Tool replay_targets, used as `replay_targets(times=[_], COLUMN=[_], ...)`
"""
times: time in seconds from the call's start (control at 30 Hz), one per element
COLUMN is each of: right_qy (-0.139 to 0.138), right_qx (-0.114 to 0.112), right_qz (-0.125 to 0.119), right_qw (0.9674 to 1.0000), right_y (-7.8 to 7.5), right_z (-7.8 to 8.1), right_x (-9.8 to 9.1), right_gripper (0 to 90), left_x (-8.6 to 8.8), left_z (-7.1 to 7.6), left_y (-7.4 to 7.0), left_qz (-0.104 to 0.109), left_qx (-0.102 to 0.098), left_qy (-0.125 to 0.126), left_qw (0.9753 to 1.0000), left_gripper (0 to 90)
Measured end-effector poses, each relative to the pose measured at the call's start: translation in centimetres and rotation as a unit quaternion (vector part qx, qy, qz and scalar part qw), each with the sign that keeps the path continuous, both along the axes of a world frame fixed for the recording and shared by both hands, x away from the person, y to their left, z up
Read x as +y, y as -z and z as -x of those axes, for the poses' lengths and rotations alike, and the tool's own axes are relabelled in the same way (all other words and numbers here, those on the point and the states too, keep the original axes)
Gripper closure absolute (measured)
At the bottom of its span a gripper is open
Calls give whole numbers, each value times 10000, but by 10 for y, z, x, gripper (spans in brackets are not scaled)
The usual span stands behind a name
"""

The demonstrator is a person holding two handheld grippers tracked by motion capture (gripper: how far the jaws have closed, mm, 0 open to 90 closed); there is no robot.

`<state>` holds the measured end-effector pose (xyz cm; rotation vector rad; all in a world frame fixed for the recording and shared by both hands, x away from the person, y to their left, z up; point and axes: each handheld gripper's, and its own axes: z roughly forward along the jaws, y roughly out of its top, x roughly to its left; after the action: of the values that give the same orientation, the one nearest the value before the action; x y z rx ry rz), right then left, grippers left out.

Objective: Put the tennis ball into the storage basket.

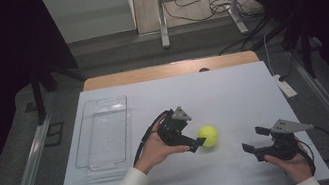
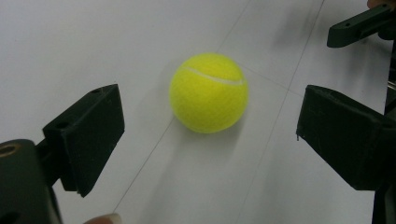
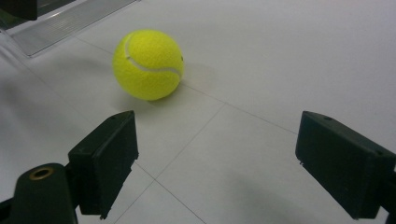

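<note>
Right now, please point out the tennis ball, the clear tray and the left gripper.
tennis ball (image 1: 208, 136), high view, centre of its felt.
clear tray (image 1: 86, 116), high view, its left rim.
left gripper (image 2: 210, 133), left gripper view, midway between its fingertips.

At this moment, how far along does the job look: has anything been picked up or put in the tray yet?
Nothing looks done: the clear tray holds nothing and the tennis ball sits on the table. In hand: the left gripper is open right beside the ball, apparently lining up a grasp. The right gripper is open, off to the side. Left, presumably: grasping and moving the ball.
</note>
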<state>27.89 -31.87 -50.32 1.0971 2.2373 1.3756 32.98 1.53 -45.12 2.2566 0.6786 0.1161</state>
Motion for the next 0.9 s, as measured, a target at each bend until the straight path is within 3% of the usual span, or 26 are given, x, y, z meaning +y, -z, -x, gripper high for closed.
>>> replay_targets(times=[0.9], right_qy=[-20], right_qx=[1], right_qz=[13], right_qw=[10000], right_y=[1], right_z=[0], right_x=[0], right_gripper=[131], left_x=[-21], left_z=[-14], left_y=[9], left_qz=[-204], left_qx=[194], left_qy=[129], left_qw=[9995], left_gripper=[65])
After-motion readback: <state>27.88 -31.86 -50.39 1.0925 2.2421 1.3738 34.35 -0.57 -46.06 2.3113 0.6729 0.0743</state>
